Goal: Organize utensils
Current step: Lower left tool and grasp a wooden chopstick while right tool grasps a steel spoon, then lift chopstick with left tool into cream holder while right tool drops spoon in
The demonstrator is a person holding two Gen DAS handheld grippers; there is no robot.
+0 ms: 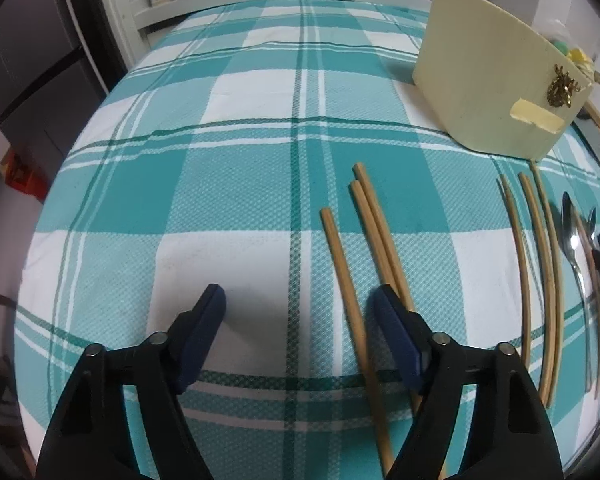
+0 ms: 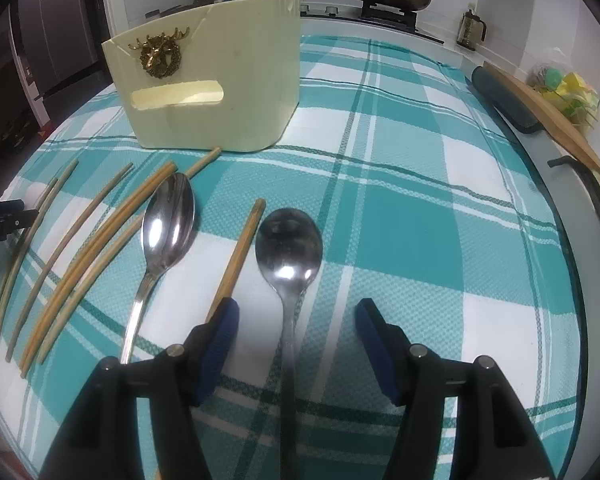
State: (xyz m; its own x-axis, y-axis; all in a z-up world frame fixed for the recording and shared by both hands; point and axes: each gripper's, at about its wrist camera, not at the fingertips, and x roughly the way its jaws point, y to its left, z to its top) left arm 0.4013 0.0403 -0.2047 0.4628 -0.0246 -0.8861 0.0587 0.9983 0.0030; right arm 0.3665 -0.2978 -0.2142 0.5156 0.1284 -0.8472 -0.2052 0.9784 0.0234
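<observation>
Over the checked cloth (image 2: 400, 220), my right gripper (image 2: 296, 316) sits partly open straddling a spoon (image 2: 290, 252) without pinching it, left gripper (image 1: 300, 304) also open, gripping nothing, one chopstick (image 1: 350, 300) between its fingers.

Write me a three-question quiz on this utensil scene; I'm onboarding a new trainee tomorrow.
1. True or false: the cream-coloured plastic holder box stands on the teal-and-white checked tablecloth.
2. Multiple choice: what lies between the right claw's open jaws? A) a bamboo chopstick B) the duller steel spoon's handle C) nothing
3. Fill in: the number of shiny metal spoons lying on the cloth in the right wrist view is ___.

Key: 1 true; 2 B; 3 two. The second is the brighter steel spoon.
</observation>
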